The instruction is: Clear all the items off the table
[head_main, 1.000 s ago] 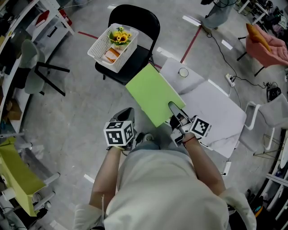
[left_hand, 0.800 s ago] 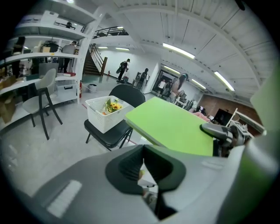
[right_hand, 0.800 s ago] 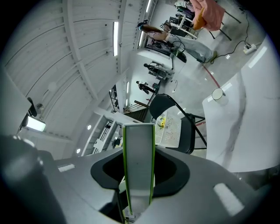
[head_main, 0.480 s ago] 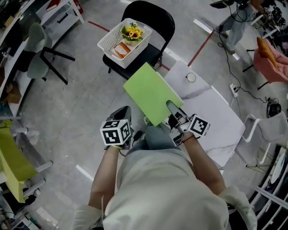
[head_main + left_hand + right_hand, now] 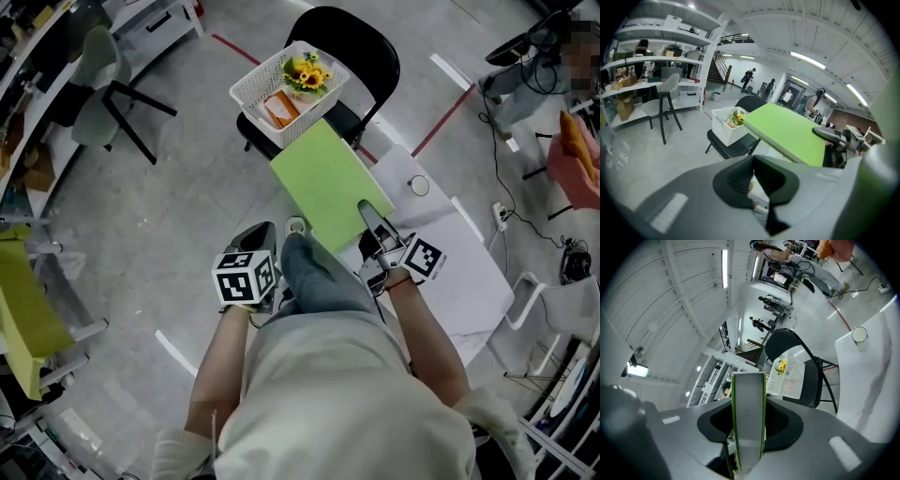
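My right gripper (image 5: 373,221) is shut on the near edge of a flat green book (image 5: 326,183), held out level over the gap between the white table (image 5: 459,253) and the black chair (image 5: 361,52). In the right gripper view the book (image 5: 748,418) stands edge-on between the jaws of my right gripper (image 5: 748,427). A white basket (image 5: 258,80) with sunflowers (image 5: 309,73) and an orange packet (image 5: 279,111) sits on the chair, just beyond the book's far edge. A small round cup (image 5: 419,186) is on the table. My left gripper (image 5: 261,236) hangs low at the left, shut and holding nothing.
A grey office chair (image 5: 103,66) stands at the upper left beside shelving. A yellow-green piece of furniture (image 5: 23,309) is at the far left. A white chair (image 5: 562,291) and cables lie to the right of the table. My leg (image 5: 319,277) is between the grippers.
The green book has moved away from the table toward the basket on the chair, its far edge now close to the basket. Both grippers and my body have shifted the same way.
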A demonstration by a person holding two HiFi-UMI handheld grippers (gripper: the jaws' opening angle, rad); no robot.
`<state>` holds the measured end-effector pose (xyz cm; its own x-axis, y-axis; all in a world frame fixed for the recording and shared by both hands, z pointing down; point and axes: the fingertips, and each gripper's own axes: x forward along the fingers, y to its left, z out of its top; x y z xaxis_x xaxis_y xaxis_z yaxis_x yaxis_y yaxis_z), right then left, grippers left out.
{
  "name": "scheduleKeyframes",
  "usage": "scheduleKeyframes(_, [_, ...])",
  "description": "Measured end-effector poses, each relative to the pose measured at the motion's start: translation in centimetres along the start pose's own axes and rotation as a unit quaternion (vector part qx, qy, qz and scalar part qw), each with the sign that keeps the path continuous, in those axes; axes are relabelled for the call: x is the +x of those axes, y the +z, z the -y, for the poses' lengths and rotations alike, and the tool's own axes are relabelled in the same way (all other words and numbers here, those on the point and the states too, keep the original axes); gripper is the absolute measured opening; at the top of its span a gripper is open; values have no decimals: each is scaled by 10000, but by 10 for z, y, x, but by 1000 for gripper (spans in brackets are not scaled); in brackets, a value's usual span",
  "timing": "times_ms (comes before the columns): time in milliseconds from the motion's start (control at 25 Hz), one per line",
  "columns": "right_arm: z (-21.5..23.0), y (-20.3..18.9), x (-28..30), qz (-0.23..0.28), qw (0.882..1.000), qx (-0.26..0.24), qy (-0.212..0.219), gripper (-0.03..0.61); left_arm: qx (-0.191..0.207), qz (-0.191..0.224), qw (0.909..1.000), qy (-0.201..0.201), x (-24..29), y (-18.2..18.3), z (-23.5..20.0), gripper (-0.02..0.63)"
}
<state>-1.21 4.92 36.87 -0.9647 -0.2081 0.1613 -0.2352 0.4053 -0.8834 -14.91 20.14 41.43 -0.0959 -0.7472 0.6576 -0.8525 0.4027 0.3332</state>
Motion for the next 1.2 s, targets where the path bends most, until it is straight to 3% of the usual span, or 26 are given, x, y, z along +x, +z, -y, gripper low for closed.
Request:
scheduleKeyframes(680, [16,40,123,-134,9996,199,-153,141,-163,-121,9998,64,55,81,-62,9])
scheduleKeyframes(800, [15,49,145,-118,9990,430,-101,141,-188,-142,9997,73,65,97,-71,9])
scheduleKeyframes(920, [19,60,163,-153,9989,400,-210,141,-228,-150,9996,69,75,114,-80,9])
scheduleKeyframes(1080, [24,75,187,-271,9992,-22,-292,141,-217,-144,9996,79,88,133,-92,9])
scheduleKeyframes(1200, [35,80,198,-280,9978,238,-556,141,-211,-132,9997,90,98,146,-99,9])
